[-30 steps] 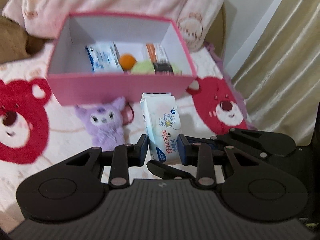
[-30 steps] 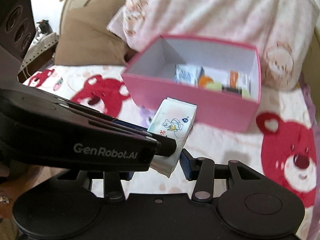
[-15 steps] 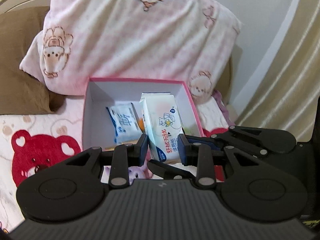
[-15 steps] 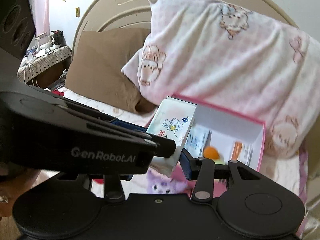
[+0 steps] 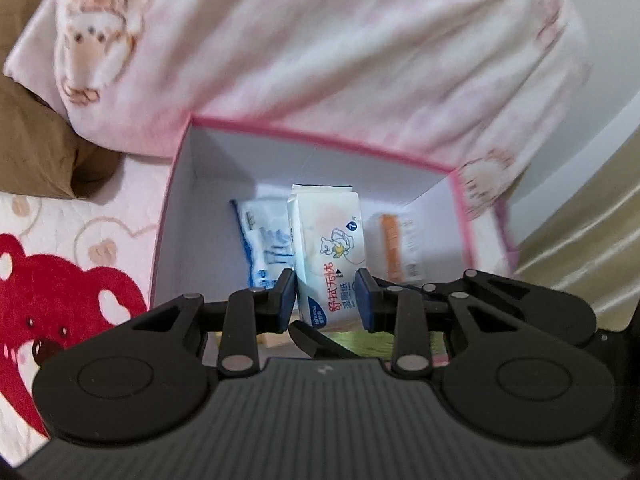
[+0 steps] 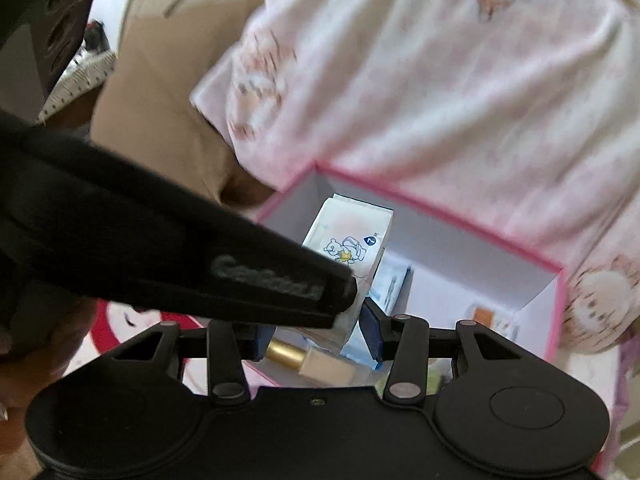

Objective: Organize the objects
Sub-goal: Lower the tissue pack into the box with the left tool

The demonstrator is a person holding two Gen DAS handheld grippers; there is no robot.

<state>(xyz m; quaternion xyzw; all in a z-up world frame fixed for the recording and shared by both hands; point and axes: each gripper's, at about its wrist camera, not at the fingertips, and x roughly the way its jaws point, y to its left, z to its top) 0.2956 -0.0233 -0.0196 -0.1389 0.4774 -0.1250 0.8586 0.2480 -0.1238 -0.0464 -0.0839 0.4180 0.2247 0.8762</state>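
A white wet-wipes pack [image 5: 329, 256] with a bear drawing and red lettering is gripped between both my grippers. My left gripper [image 5: 326, 300] is shut on its lower end and holds it over the open pink box [image 5: 320, 136]. My right gripper [image 6: 316, 330] is shut on the same pack [image 6: 348, 240] from the other side, partly hidden by the left gripper's black body [image 6: 160, 248]. Inside the box lie a blue-and-white packet [image 5: 262, 248], an orange-striped packet [image 5: 394, 248], a gold-capped bottle [image 6: 308, 356] and something green [image 5: 360, 338].
The box sits on a bedspread with red bears [image 5: 60, 300]. A pink bear-print pillow [image 5: 320, 52] leans behind the box, a brown pillow [image 5: 32, 148] lies to its left, and a beige curtain [image 5: 588, 236] hangs at the right.
Both grippers have carried the wipes pack forward and tilted down: the box now fills the view from above, with the pack over its inside. The purple plush has left the view.
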